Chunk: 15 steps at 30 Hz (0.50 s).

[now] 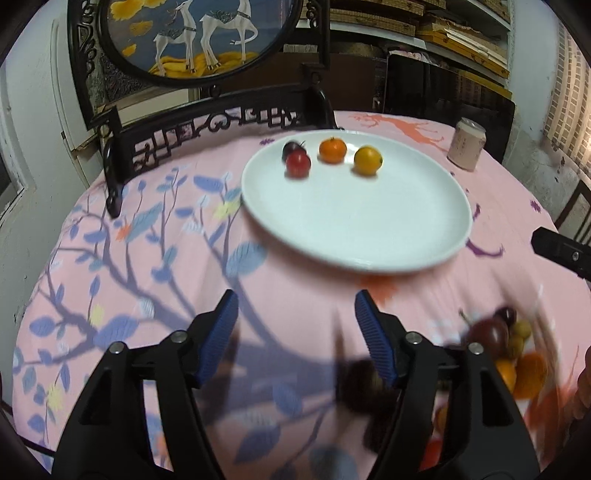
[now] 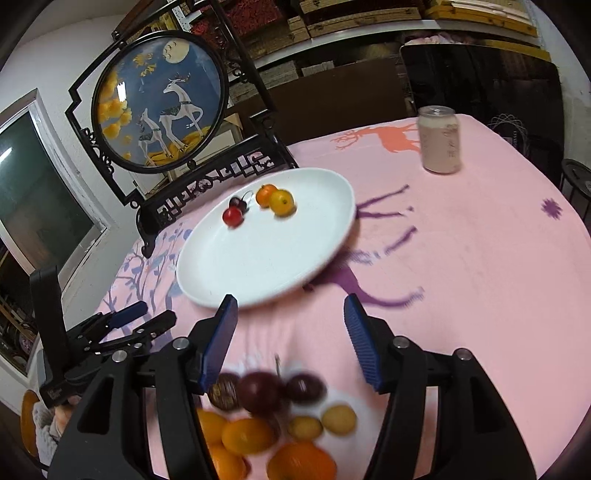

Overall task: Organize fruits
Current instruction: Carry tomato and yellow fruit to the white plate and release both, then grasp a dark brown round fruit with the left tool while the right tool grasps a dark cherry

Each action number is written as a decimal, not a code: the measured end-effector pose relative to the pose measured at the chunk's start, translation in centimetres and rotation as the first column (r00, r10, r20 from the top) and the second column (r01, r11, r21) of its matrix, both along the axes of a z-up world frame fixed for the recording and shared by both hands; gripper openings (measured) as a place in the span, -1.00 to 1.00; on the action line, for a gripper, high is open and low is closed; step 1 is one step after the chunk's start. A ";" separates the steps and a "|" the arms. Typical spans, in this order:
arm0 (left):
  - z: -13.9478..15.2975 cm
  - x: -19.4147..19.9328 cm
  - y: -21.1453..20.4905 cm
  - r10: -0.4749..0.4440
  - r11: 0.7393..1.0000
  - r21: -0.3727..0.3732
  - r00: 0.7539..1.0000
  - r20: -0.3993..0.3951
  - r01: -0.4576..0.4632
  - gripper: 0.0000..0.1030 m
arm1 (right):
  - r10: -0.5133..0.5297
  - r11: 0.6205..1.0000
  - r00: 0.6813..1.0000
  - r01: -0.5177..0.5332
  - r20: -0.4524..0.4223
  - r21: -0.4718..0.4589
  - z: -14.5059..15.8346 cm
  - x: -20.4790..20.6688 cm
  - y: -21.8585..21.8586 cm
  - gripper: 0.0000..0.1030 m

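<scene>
A lived-in home room that doubles as storage. A table under a pink deer-and-tree printed cloth point(image 2: 461, 258) carries a round deer picture in a carved dark stand point(image 2: 159, 103) at its far left edge, and shelves point(image 2: 351, 22) behind are crammed with stacked boxes.

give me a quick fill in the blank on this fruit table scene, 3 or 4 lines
1. The white plate holds ____ small fruits.
2. The pink can stands on the tablecloth, ____ the plate.
3. Between the fingers of the left hand-held gripper there is ____.
4. The pile of fruit nearest the right hand-held gripper lies ____ the plate.

Missing words: four; outside; nothing; off
</scene>
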<state>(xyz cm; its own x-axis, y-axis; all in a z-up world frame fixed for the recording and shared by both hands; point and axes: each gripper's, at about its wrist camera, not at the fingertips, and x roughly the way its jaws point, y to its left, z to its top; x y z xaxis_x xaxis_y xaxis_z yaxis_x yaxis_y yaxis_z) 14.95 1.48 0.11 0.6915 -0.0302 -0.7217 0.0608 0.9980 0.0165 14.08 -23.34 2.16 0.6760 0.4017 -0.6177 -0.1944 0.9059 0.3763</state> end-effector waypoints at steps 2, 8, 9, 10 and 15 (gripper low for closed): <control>-0.2 -0.9 0.1 -0.004 1.000 0.009 1.000 -0.003 0.004 0.40 | -0.016 1.000 1.000 0.016 -0.005 0.008 -0.3 -0.9 -0.8 0.24; -0.7 -3.4 -1.4 -0.062 0.996 0.067 0.998 0.007 0.062 0.50 | -0.065 0.996 0.997 0.067 -0.046 0.052 -1.2 -1.4 -2.7 0.24; -0.8 -3.5 -1.7 -0.068 0.994 0.084 0.998 0.009 0.067 0.50 | -0.068 0.996 0.996 0.071 -0.050 0.054 -1.3 -1.4 -2.8 0.24; -1.0 -3.5 -2.0 -0.080 0.992 0.094 0.997 0.004 0.080 0.50 | -0.068 0.996 0.996 0.071 -0.053 0.054 -1.3 -1.3 -2.8 0.24; -1.9 -3.3 -3.0 -0.122 0.987 0.100 0.992 -0.029 0.125 0.50 | -0.058 0.997 0.996 0.061 -0.064 0.051 -1.4 -1.3 -2.5 0.25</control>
<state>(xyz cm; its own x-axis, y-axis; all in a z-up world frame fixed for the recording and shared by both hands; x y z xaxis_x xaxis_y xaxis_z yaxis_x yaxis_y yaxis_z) 11.64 -1.52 -1.77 0.6707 -0.0402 -0.7406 0.1848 0.9761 0.1144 12.78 -25.86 0.80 0.6607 0.3954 -0.6381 -0.1159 0.8936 0.4337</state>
